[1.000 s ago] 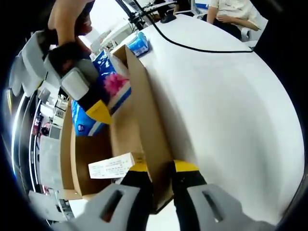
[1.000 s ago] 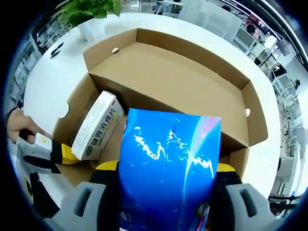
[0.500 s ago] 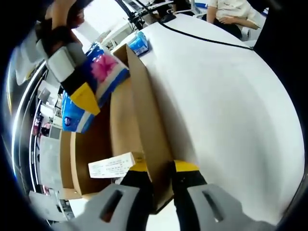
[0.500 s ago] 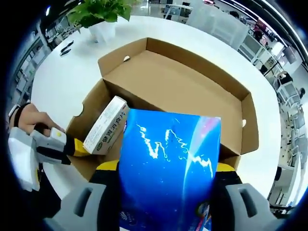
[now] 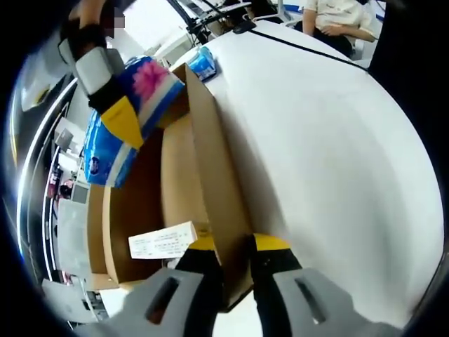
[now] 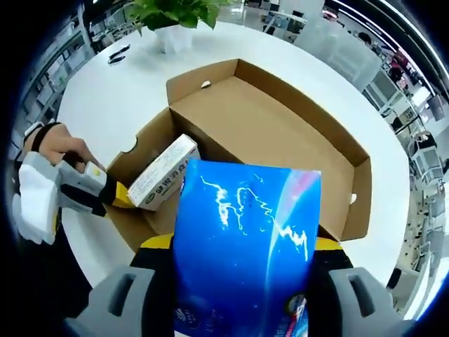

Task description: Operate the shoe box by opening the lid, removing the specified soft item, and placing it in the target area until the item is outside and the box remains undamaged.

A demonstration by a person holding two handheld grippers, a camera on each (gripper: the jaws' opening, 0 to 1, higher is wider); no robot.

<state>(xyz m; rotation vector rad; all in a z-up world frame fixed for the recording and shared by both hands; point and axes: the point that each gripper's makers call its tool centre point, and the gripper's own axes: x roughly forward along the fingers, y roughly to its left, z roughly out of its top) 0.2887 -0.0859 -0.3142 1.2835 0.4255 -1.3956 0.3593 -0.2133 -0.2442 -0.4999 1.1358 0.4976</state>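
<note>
A potted plant (image 6: 175, 17) and pens (image 6: 118, 54) sit on the white table (image 6: 105, 98); a black cable (image 5: 309, 53) crosses it.

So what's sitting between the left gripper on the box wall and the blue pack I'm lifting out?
In the right gripper view, a small white carton lies inside the box, between the left gripper and the blue pack.

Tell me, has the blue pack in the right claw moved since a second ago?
Yes. In the left gripper view the blue pack has risen away from the box floor, up past the cardboard box wall that the left claw pinches.
</note>
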